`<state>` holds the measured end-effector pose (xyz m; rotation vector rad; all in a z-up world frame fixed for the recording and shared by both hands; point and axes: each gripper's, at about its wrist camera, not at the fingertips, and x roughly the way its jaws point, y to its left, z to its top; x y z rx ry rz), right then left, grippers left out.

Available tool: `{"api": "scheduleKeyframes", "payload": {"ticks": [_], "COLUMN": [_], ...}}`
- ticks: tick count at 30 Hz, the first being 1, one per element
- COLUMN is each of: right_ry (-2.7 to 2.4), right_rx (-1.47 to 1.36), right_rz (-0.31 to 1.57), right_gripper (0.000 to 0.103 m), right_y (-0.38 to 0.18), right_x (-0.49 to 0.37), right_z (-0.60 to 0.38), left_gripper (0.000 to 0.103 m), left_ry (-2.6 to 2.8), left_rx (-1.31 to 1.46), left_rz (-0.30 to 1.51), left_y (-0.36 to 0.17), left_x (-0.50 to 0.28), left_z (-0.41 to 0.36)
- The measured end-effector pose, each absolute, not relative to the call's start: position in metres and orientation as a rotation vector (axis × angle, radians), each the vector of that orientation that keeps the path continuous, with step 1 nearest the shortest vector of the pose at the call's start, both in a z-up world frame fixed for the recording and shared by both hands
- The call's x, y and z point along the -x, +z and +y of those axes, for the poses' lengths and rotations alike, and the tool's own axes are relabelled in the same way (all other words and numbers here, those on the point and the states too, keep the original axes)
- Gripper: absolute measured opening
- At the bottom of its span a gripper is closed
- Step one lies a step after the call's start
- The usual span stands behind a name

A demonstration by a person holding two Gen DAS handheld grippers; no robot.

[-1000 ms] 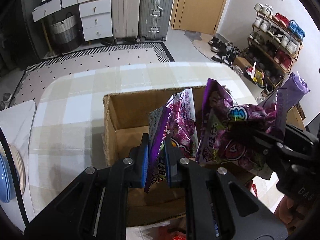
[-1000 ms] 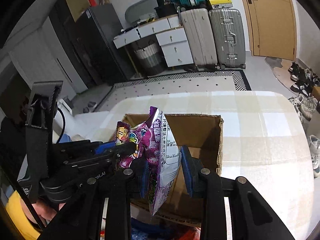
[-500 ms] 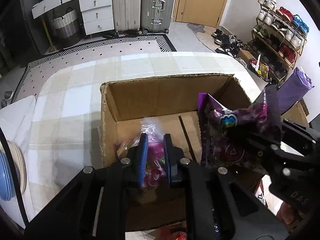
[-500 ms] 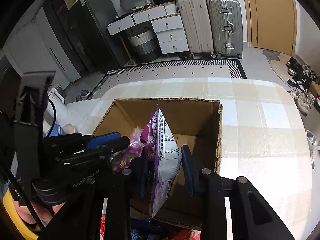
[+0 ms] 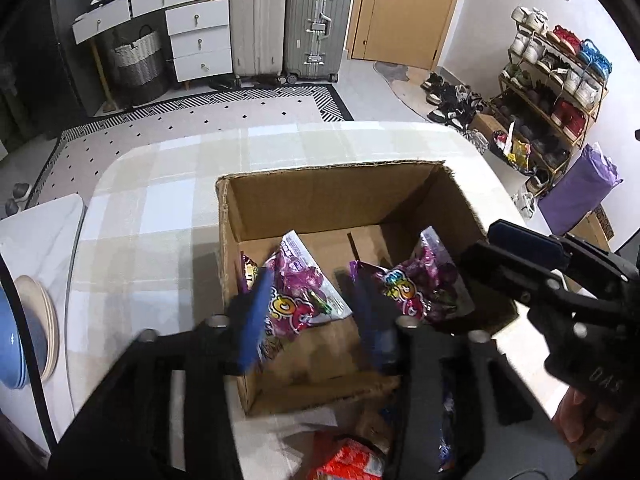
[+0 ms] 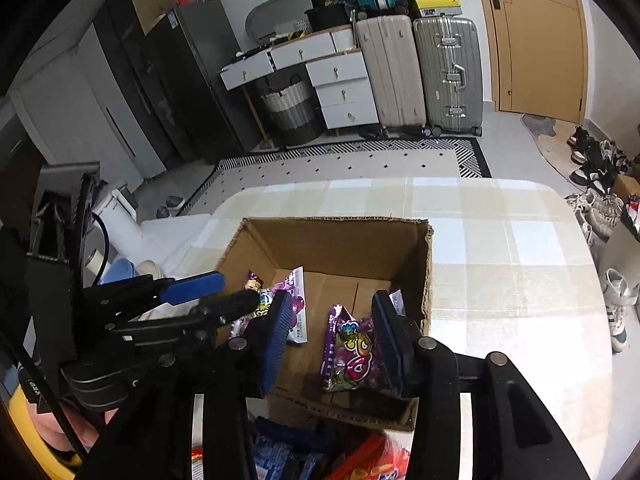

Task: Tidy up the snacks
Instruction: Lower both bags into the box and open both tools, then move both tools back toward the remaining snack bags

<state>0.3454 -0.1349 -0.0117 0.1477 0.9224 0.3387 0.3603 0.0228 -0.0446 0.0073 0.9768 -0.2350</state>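
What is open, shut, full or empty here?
Brown cardboard box: open-topped, mostly empty.
Two purple snack bags: lying inside the box.
Left gripper: jaws opening, holding nothing.
Right gripper: jaws opening, holding nothing.
Tan wooden door: shut.

Two snack bags (image 5: pixel 304 296) lie side by side (apart) in the box (image 5: pixel 332 192).

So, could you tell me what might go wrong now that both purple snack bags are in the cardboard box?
1. The left gripper and right gripper hang low over the box with jaws opening; pulling out carelessly could snag a bag or a box wall.
2. The two grippers sit close together, so they might bump when withdrawing.
3. The other bag leans near the front wall and may crowd later snacks.
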Motion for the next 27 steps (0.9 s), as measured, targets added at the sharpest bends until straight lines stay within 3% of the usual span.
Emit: {"api": "scheduleKeyframes", "payload": {"ticks": [4,9,14,22,27], "right_ry": [0.342,0.351,0.371,0.356,0.346], "right_rx": [-0.166,-0.180,-0.188,-0.118,-0.133], "right_rz": [0.876,0.819,0.723,0.557,0.490], "right_gripper": [0.047,0.050,0.086,0.098,0.102], "right_y": [0.007,0.034,0.061,0.101,0.116], "right_x": [-0.328,-0.295,-0.252,-0.164,-0.118], "right_z": [-0.141,-0.148,-0.153,-0.151,-0.160], "left_gripper": [0.049,0.074,0.079,0.087,0.100], "left_ry": [-0.249,-0.230,-0.226,-0.202,-0.180], "left_rx": [0.040,0.022,0.037,0.000,0.025], "left_rz": [0.949,0.884,0.810,0.691,0.643], "left_y": [-0.025,0.002,0.035,0.080,0.094], "left_x": [-0.335,-0.295,-0.248,-0.159,-0.108], "left_z": [0.023,0.016,0.013,0.006,0.010]}}
